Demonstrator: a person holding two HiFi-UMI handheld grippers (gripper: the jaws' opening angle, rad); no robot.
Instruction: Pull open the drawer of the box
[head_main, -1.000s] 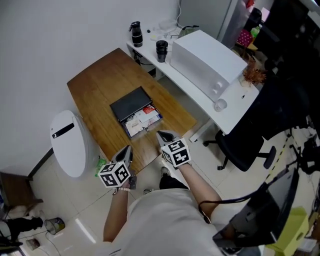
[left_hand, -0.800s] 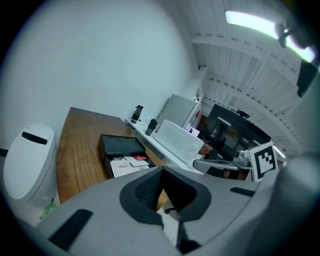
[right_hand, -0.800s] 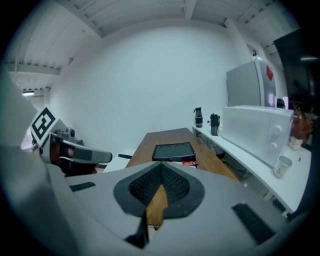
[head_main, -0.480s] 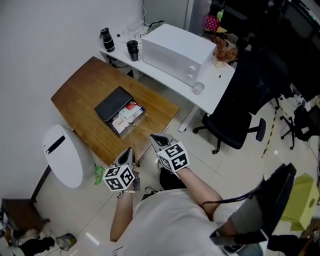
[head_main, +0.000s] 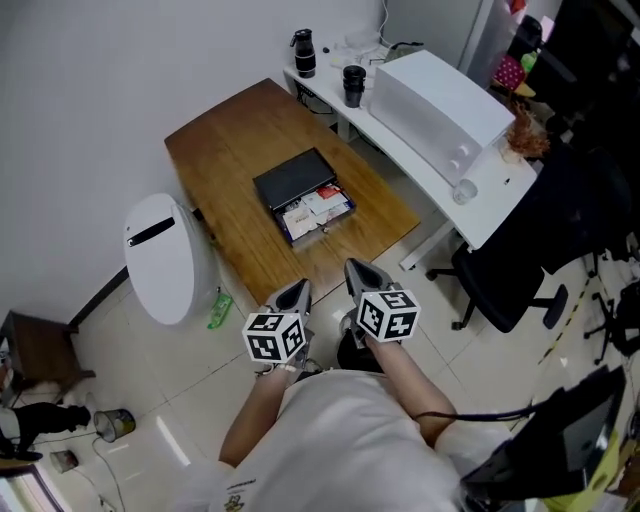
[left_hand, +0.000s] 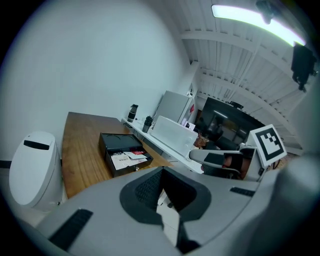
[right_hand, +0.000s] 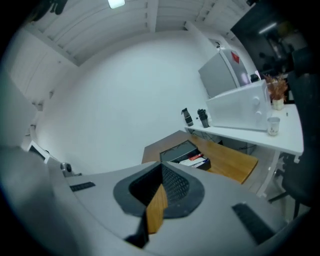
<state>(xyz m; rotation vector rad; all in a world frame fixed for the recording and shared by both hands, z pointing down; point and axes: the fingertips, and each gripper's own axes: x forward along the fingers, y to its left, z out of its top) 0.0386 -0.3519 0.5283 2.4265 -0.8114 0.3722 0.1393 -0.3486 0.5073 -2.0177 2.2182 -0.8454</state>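
The black box (head_main: 293, 178) is sitting near the middle of the wooden tabletop (head_main: 225, 150). Its drawer (head_main: 318, 213) is standing pulled out toward about 5 o'clock in the head view, showing white papers (head_main: 303, 215) inside. Neither hand-held gripper is touching it: both are hanging off the tabletop's near edge, well apart from the box, at about 6 o'clock from it. The left hand-held gripper (head_main: 297, 293) is pointing toward 12 o'clock, its jaws drawn together to a thin slit and holding nothing; only pale floor is showing through the slit in the left gripper view. The right hand-held gripper (head_main: 361, 272) is hanging just beside it at 3 o'clock, its jaws likewise closed down to a narrow sliver with nothing between them, and a strip of the wood is showing through in the right gripper view. At about 8 o'clock from the box a white round-topped bin (head_main: 160, 262) is standing on the floor just beside the tabletop's edge, and a small green object (head_main: 220, 310) is lying on the tiles near its foot. At about 2 o'clock from the box a white tabletop (head_main: 495, 200) is running alongside the wooden one, carrying a large white appliance (head_main: 440, 100), a dark bottle (head_main: 303, 52), a black cup (head_main: 352, 85) and a white cup (head_main: 463, 190). A black office chair (head_main: 510, 290) is standing past it at about 4 o'clock.
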